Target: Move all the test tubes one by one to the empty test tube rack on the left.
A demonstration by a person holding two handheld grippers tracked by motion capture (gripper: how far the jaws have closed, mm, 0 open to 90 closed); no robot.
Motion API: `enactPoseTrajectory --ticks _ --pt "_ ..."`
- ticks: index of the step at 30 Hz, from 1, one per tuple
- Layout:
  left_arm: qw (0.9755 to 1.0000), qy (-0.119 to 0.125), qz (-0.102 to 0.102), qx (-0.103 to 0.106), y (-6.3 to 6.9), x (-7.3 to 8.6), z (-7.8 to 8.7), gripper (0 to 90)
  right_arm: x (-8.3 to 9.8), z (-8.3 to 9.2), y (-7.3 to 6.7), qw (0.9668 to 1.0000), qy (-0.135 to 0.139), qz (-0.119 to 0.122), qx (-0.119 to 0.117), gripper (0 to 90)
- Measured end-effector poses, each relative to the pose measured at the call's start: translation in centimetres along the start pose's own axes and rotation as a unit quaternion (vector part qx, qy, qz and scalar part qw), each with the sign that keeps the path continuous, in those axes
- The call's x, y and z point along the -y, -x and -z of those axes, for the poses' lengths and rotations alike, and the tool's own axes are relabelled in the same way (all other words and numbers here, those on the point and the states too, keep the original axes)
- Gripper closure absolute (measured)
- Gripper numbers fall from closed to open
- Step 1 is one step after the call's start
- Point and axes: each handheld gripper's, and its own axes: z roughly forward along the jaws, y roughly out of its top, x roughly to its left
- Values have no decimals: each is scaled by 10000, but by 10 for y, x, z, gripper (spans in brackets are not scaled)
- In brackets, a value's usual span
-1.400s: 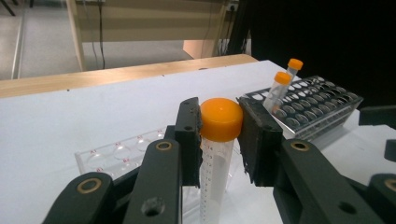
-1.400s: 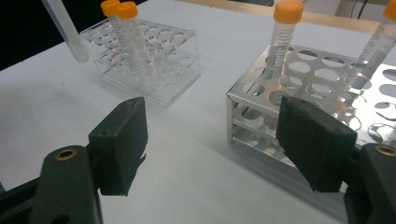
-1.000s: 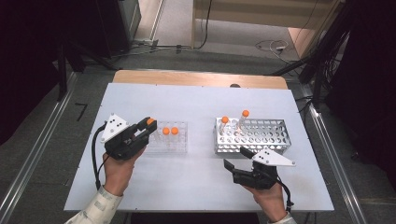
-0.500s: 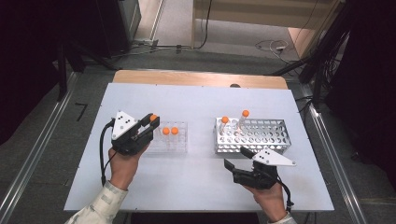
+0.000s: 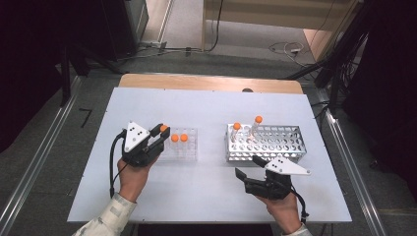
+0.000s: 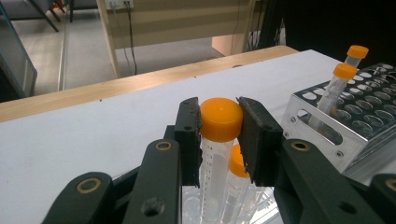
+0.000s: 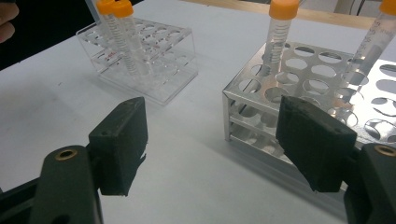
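Two tubes racked, three left to move.
Your left gripper clamps an orange-capped tube in the clear rack; your right gripper gapes empty beside the metal rack.

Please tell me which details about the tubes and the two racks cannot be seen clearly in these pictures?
- Held tube: its bottom end, left gripper view, hidden by the left hand-held gripper.
- Clear rack: which hole that tube leaves, high view, too small.
- Metal rack: far side, right gripper view, cut by the edge.
- Tube contents: not discernible.
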Motion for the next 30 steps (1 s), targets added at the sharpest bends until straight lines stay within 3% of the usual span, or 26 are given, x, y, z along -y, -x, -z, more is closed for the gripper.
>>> enactPoseTrajectory --ticks 9,30 --pt "10000 -30 -65 -31 2 7 -2 694 0 0 0 10000 -5 4 -1 237" --pt "9999 -3 88 85 2 12 1 639 2 -2 0 10000 -38 12 7 238"
